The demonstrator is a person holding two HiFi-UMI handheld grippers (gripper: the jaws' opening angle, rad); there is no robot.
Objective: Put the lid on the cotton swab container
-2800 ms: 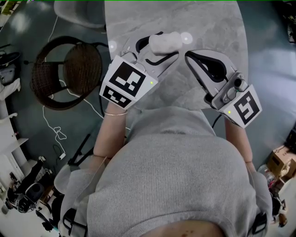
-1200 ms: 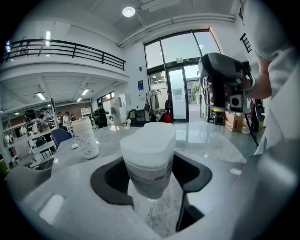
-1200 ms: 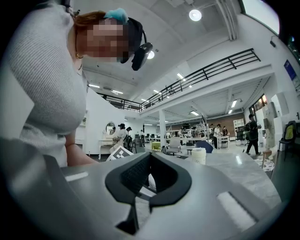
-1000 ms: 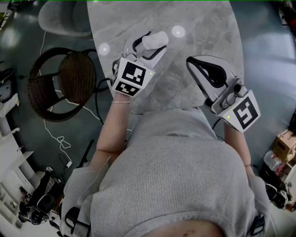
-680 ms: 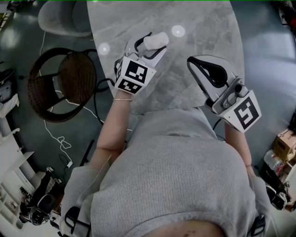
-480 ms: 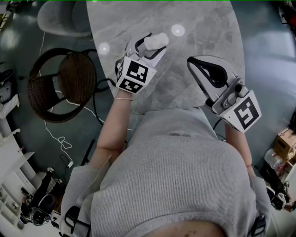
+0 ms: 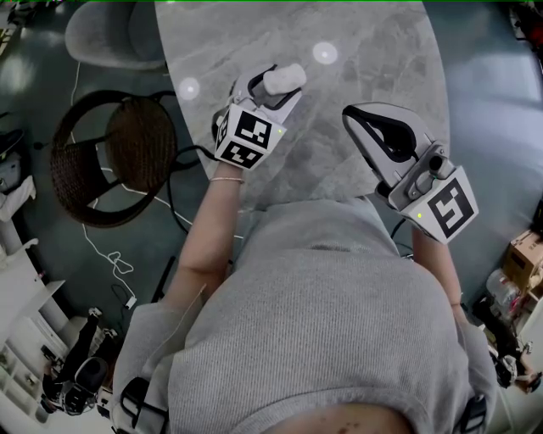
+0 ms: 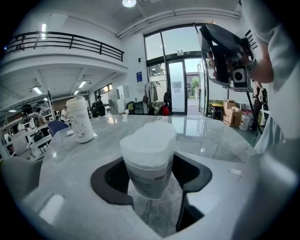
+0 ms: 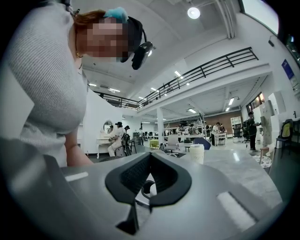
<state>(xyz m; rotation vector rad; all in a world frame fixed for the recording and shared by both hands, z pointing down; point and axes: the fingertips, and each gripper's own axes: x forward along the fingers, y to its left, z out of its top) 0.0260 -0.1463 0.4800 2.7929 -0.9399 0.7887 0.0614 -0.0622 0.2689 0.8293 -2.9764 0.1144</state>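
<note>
Left gripper view: the lidded cotton swab container (image 8: 149, 161) is clamped between the jaws of the left claw (image 8: 150, 185), over the table (image 8: 75, 154); the right claw (image 9: 147, 180) is seen closed, empty

— What kind of room is it?
— A big open hall with white walls. A mezzanine with a dark railing (image 8: 65, 40) runs along the upper level, and tall glass doors (image 8: 177, 86) let in daylight at the far end.
— And the lighting?
— A round ceiling lamp (image 9: 194, 12) and strip lights under the mezzanine. Two bright spots reflect on the grey marble counter (image 7: 373, 51).
— Floor, furniture?
— A dark, glossy floor (image 7: 484, 127). A round wicker chair (image 7: 110, 144) stands left of the counter, a grey upholstered seat (image 7: 110, 34) is near it, and a white cable (image 7: 102, 246) trails across the floor. Cardboard boxes (image 8: 233, 115) sit by the doors — people (image 9: 115, 133) work at desks further back.
</note>
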